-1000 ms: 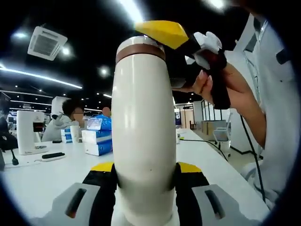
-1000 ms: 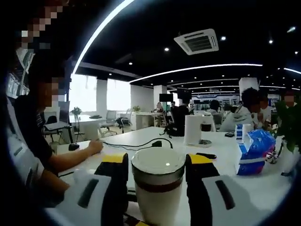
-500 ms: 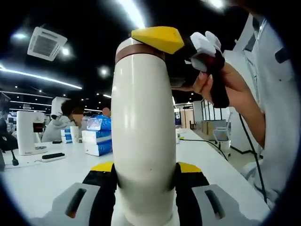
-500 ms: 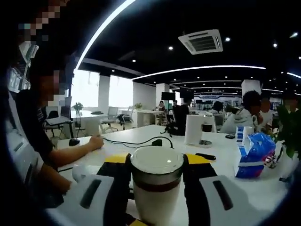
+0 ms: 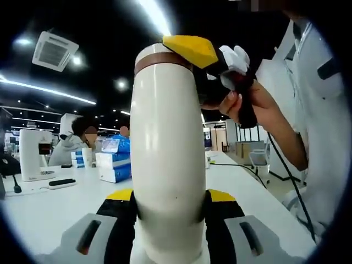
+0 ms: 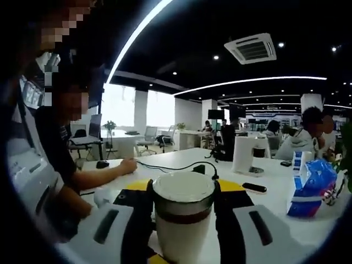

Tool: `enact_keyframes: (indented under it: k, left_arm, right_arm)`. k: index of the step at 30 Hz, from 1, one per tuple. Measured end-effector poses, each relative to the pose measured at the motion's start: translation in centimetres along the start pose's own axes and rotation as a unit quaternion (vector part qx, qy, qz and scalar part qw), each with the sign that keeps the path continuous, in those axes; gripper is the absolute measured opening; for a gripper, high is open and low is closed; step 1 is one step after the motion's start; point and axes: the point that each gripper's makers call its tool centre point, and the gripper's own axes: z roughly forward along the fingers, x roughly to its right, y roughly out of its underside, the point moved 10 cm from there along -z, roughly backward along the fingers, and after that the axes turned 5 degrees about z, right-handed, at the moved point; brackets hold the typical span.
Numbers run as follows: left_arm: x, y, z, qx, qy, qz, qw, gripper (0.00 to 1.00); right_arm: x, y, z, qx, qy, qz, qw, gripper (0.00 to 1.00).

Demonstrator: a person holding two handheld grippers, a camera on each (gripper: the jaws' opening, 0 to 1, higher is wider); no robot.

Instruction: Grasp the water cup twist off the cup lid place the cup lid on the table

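A tall cream water cup [image 5: 165, 165] with a brown band stands upright between the jaws of my left gripper [image 5: 170, 195], which is shut on its body. The cup lid [image 5: 159, 50] sits on top. From the right, a yellow-tipped jaw of my right gripper [image 5: 184, 48] presses against the lid, held by a person's hand [image 5: 247, 104]. In the right gripper view the lid [image 6: 183, 186] shows from above the band, with my right gripper [image 6: 183, 192] shut on it, both jaws touching its sides. The cup body [image 6: 179, 242] runs down below.
A white table [image 5: 38, 203] carries blue-and-white boxes [image 5: 113, 162], a white appliance [image 5: 32, 154] and a black remote [image 5: 61, 181]. In the right gripper view a blue bag [image 6: 311, 187], the appliance [image 6: 246, 155], a cable [image 6: 176, 165] and a seated person's hand [image 6: 124, 165] lie on it.
My right gripper's jaws closed in against the lid, then the right gripper view swung so the room slid rightward. Its yellow jaw and the holding hand shifted around the lid. The cup stayed still.
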Motion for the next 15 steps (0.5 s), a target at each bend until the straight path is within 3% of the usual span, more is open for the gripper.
enact_keyframes:
  k: [15]
  left_arm:
    - [-0.1, 0.1, 0.1, 0.003, -0.003, -0.004, 1.0000, 0.50]
  right_arm:
    - [2.3, -0.1, 0.6, -0.008, -0.122, 0.012, 0.9924, 0.46]
